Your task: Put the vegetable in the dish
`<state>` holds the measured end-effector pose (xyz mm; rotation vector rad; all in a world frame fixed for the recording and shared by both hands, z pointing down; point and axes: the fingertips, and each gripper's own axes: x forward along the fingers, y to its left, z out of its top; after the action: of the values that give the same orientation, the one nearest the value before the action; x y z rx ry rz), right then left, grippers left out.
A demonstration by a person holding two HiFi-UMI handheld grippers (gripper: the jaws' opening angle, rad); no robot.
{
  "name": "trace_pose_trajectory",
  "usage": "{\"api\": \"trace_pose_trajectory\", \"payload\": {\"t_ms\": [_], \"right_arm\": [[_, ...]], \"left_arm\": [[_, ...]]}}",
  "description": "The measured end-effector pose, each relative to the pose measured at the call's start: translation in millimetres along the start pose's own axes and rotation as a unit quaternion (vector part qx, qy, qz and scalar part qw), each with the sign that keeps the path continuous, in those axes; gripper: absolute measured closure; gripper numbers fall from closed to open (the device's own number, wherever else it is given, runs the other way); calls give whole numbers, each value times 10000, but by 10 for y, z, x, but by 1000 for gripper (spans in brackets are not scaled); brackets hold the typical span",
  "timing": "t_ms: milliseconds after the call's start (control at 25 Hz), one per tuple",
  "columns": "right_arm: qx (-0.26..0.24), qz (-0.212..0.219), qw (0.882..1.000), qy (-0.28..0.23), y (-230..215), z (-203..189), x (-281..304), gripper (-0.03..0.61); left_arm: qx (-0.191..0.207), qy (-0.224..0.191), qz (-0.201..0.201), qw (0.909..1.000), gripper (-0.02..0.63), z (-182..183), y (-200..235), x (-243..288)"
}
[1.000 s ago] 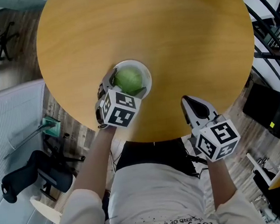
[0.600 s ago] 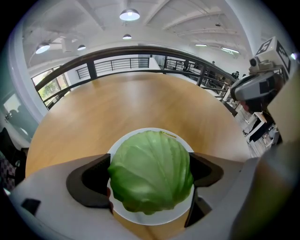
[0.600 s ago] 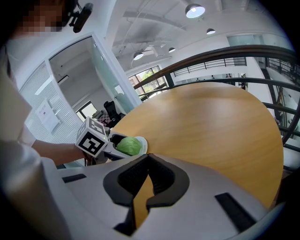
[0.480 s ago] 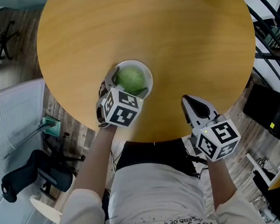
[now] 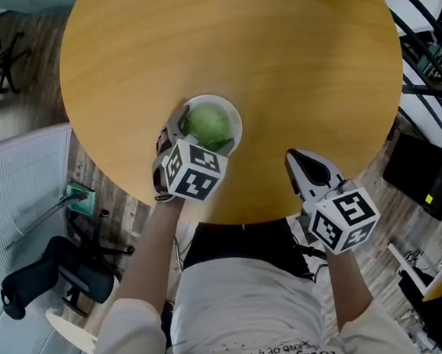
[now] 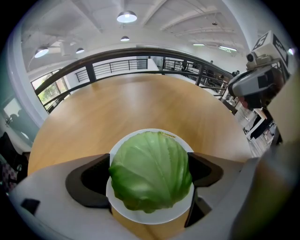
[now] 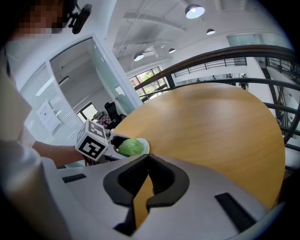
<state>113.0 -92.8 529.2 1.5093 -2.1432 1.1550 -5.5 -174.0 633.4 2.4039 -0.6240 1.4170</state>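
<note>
Two grippers in play, one busy. Nearest, the right gripper (image 5: 304, 162) hangs over the near right edge of the table (image 5: 285, 40), well apart from the work. Its jaws are pressed together with nothing between them, only a sliver of wood showing below the tips. Further in and to the left, the left gripper (image 6: 149, 180) reaches from the near edge over the dish (image 6: 182, 141). Its jaws are spread wide and set against the left and right sides of the cabbage (image 6: 151, 161); no gap shows on either side, so it reads as a clamp. The cabbage is a round green head inside the white dish's rim, and in the head view it fills most of the dish. Cannot tell whether its underside rests on the dish or hangs just above it. Judgement: task nearly done, vegetable is at the dish, placing step in hand. Left to do: settle the weight, open the jaws, draw the left gripper back toward the near edge without rolling the head out. Beyond the dish the wood top runs to its far edge, with a dark railing (image 6: 140, 54) behind it.
</note>
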Motion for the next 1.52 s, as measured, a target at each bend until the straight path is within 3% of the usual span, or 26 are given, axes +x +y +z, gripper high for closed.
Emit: {"api": "trace_pose_trajectory", "payload": {"t_ms": [480, 840, 880, 1040, 1240, 1520], "right_arm": [[-212, 50, 9996, -156, 106, 111, -99, 561], [-637, 138, 9971, -393, 305, 315, -323, 563], [-696, 143, 9966, -417, 334, 331, -355, 562], [-913, 143, 9943, -526, 456, 441, -489, 562], [-1150, 96, 9905, -741, 554, 628, -683, 562], [-1333, 87, 9861, -984, 703, 799, -916, 561]], "left_arm": [[-343, -481, 95, 9982, 117, 198, 14, -484], [-741, -1034, 2, 9919, 120, 162, -275, -1140], [-838, -1161, 68, 9897, 138, 157, -284, -1227], [-1114, -1623, 446, 9794, 342, 130, -266, -1619], [-1148, -2107, 694, 9683, 482, 175, -325, -2146], [-1403, -2555, 902, 9523, 574, 146, -387, -2559]]}}
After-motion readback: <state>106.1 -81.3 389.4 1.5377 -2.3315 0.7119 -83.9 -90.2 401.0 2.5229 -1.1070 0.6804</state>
